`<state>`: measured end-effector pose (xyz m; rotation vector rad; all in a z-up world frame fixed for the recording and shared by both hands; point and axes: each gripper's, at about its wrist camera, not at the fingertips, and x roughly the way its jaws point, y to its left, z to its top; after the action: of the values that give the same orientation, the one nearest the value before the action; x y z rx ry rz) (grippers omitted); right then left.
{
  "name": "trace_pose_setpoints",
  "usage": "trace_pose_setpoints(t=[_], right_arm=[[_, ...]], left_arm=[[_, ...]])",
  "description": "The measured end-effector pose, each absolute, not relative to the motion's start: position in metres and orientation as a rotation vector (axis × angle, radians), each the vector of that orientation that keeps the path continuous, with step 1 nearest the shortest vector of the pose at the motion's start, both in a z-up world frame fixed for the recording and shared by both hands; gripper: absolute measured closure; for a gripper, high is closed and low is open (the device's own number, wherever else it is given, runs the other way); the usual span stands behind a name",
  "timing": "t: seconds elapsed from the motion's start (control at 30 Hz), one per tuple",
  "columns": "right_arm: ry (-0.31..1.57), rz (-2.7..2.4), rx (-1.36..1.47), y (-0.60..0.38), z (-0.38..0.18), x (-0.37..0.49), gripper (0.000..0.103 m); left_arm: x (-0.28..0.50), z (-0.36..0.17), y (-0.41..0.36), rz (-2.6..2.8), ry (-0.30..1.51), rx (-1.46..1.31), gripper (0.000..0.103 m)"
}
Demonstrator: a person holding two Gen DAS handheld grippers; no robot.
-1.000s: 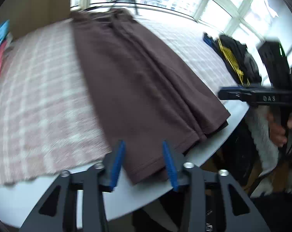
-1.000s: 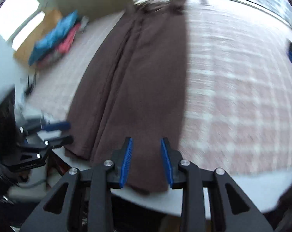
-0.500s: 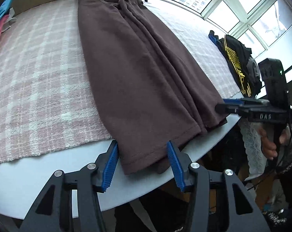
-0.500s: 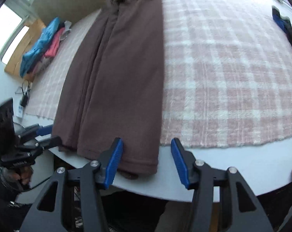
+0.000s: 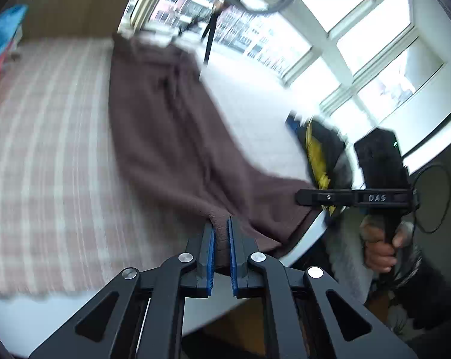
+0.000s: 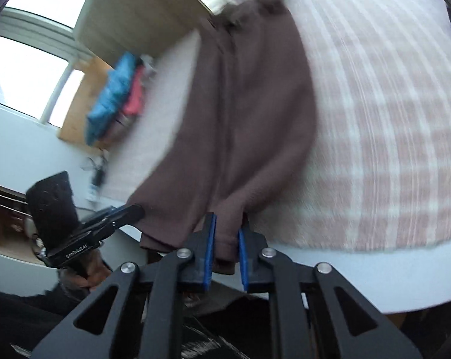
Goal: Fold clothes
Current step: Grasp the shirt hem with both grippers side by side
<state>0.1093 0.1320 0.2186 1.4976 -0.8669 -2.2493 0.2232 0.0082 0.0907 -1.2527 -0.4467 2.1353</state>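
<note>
Each gripper (image 5: 221,236) is a black linkage frame with silver round screws and blue ribbed pads (image 6: 210,249). White "DAS" lettering marks the right gripper (image 5: 357,197).

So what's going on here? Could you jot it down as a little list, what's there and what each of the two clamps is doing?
Garment: long brown garment, lying lengthwise on the table
Surface: pink-and-white checked cloth over a white table
Left gripper: jaws have just been closing, now pinching the garment's near hem
Right gripper: jaws have just been closing, also clamped on the near hem
Hem: lifted off the table at both pinched corners
Nearby: blue and pink clothes piled at one side, dark clothes at the other
Picture: motion-blurred
</note>
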Motion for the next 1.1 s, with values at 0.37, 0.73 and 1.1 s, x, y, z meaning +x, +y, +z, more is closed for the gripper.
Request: trace_pose_setpoints(t=[0.37, 0.73, 1.1], right_arm=[[-1.023, -2.310, 1.228, 0.183, 0.319, -0.026, 0.091], [-1.189, -2.243, 1.306, 0.233, 0.272, -0.181, 0.091], [-1.348, -2.125, 1.557, 0.264, 0.153, -0.296, 0.091]], left_arm=[[0.083, 0.168, -0.010, 2.256, -0.567, -1.052, 0.096], [-0.065, 0.137, -0.012, 2.318, -0.605, -1.165, 0.096], [-0.174, 0.038, -0.023, 2.262, -0.658, -1.403, 0.096]])
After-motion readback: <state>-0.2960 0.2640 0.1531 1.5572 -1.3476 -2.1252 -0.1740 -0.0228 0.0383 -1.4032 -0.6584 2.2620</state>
